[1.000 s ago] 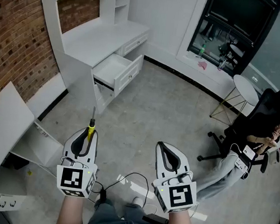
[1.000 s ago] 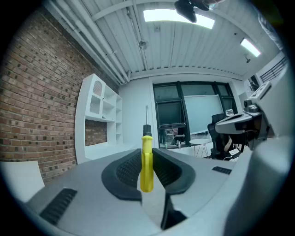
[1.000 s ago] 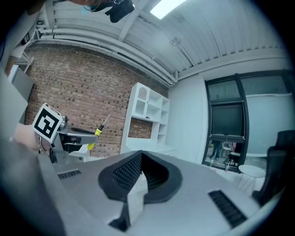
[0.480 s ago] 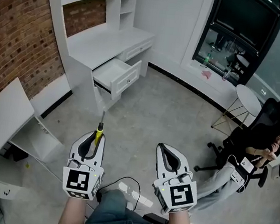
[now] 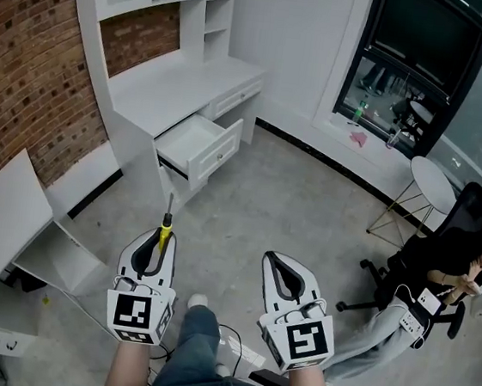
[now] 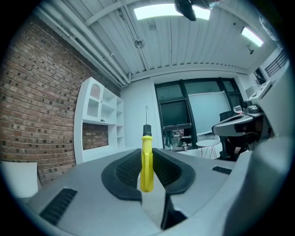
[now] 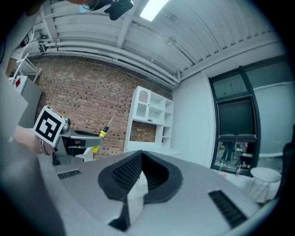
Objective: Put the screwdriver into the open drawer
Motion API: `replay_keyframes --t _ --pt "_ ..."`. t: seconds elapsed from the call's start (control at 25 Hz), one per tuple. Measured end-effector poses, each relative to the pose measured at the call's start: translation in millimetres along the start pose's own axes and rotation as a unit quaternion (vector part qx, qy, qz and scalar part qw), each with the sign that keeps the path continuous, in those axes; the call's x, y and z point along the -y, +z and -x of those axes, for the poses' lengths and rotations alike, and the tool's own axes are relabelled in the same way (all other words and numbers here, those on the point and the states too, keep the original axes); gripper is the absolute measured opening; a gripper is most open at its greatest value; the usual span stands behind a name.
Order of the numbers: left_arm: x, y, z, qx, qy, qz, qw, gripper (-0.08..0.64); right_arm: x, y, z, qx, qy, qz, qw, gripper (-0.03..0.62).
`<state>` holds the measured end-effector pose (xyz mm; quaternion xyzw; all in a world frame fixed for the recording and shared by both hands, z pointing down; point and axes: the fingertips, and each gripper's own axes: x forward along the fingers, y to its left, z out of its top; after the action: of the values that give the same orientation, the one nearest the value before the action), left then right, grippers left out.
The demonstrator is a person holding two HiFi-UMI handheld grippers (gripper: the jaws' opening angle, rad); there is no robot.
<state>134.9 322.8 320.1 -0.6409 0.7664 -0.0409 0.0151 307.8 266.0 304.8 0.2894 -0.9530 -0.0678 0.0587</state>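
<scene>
left gripper point(image 6: 147, 156) clamped on yellow screwdriver point(image 6: 146, 173) | right gripper point(image 7: 139, 157) closed, empty | head view alone shows the open drawer point(image 5: 222, 146), well ahead of both

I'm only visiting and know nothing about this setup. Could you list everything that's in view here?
desk with shelves: one, white, against the wall at left
drawer: one, white, pulled open from the desk's front
brick wall: one, red-brown, left
low cabinet: one, white, lower left
window: one, dark-framed, far wall
round side table: one, white, right
office chair: one, black, far right
seated person: one, in the chair
screwdriver: one, yellow handle, held, shaft pointing towards the drawer
left gripper: one, white, jaws shut on the screwdriver
right gripper: one, white, jaws together, empty
wearer's legs: blue trousers, bottom centre
</scene>
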Motion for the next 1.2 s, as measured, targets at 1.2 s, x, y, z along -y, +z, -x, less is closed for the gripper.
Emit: replay_keyframes --t 1.2 --pt "-224 -38 -340 -0.022 -0.004 0.033 0.9992 0.084 96 -6 -396 -0.043 -0.031 0.014 0.998 0.010"
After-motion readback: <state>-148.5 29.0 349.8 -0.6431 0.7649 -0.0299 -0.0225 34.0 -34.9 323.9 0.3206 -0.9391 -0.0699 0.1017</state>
